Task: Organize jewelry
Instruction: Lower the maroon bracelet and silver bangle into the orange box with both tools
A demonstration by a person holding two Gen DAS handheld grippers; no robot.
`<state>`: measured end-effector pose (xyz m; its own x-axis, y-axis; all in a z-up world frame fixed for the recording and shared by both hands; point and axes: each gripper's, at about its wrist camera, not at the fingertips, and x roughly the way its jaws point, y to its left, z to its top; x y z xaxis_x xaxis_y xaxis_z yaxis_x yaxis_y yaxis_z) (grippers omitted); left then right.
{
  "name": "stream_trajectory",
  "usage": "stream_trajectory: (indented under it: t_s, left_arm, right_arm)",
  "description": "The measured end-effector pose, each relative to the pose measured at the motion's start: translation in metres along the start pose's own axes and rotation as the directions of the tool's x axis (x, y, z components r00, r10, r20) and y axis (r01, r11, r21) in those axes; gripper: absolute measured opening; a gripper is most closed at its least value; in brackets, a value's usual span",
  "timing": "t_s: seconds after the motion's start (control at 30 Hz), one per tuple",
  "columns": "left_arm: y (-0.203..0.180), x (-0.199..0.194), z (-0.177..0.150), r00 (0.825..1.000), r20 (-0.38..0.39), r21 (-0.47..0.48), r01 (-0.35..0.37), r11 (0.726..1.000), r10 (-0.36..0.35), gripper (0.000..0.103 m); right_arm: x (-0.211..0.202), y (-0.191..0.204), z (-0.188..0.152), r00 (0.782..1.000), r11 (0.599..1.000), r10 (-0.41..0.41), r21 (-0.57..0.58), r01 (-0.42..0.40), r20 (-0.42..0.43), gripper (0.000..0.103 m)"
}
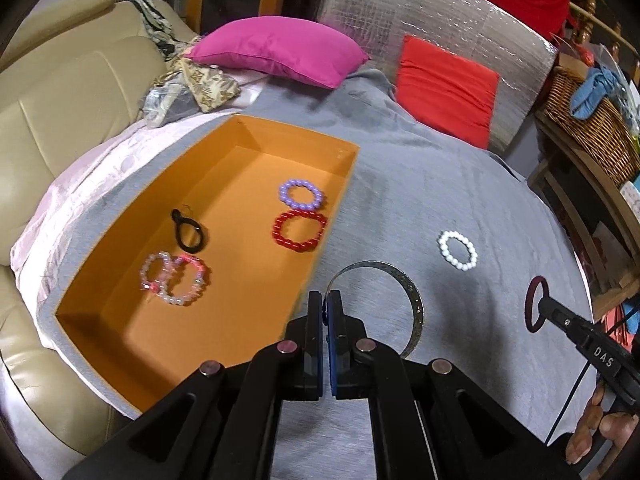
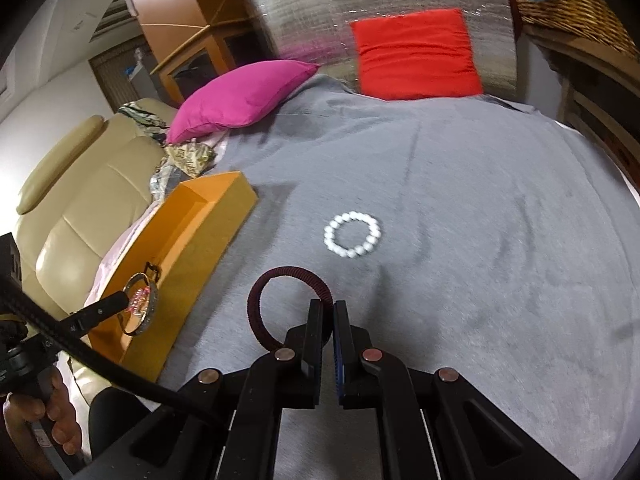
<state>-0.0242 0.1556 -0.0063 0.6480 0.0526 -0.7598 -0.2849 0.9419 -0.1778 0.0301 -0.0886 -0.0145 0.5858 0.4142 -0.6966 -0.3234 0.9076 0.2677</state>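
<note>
We have the left gripper [image 1: 327, 300] clamped on a silver bangle [image 1: 416, 308], a thin metal band with a patterned outer face, raised just beside the near right wall of the orange box [image 1: 168, 376]. Our right gripper [image 2: 328, 310] is pinched shut on a dark maroon corded ring [image 2: 280, 280], lifted above the grey blanket [image 2: 480, 200].

One white bead bracelet [image 2: 352, 235] lies flat on the blanket, on its own, beyond the maroon ring and well apart from the box. Plenty of bare blanket around it on every side; the far edge is closed off by a pink cushion [image 1: 280, 50] and a red cushion [image 1: 444, 88], and a wicker basket [image 1: 592, 132] stands off to the right.

Inside the box we count five pieces: one purple bead bracelet [image 1: 302, 194] touching one red bead bracelet [image 1: 299, 231] near the right wall, one black loop [image 1: 188, 230] toward the middle, and two pale pink clear-bead bracelets [image 1: 174, 280] overlapping nearer us. The far left half of the box floor is bare. A beige leather sofa [image 1: 60, 128] runs along the left.
</note>
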Motion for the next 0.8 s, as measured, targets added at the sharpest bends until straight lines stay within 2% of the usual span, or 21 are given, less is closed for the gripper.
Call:
stream_trajectory:
  t_s: [0.37,0.8]
  left_arm:
    - [0.028,-0.002,0.011,0.999,0.018,-0.057,-0.041,0.998,0.042,0.002]
    - [0.059,0.001,0.018,0.996,0.022,-0.117,-0.08,0.99,0.083,0.002]
  right_arm:
    - [0.016,0.047,0.024,0.998,0.995,0.059,-0.079,-0.058,0.003,0.005]
    - [0.033,0.079,0.033,0.996,0.988,0.09,-0.127,-0.091,-0.019,0.005]
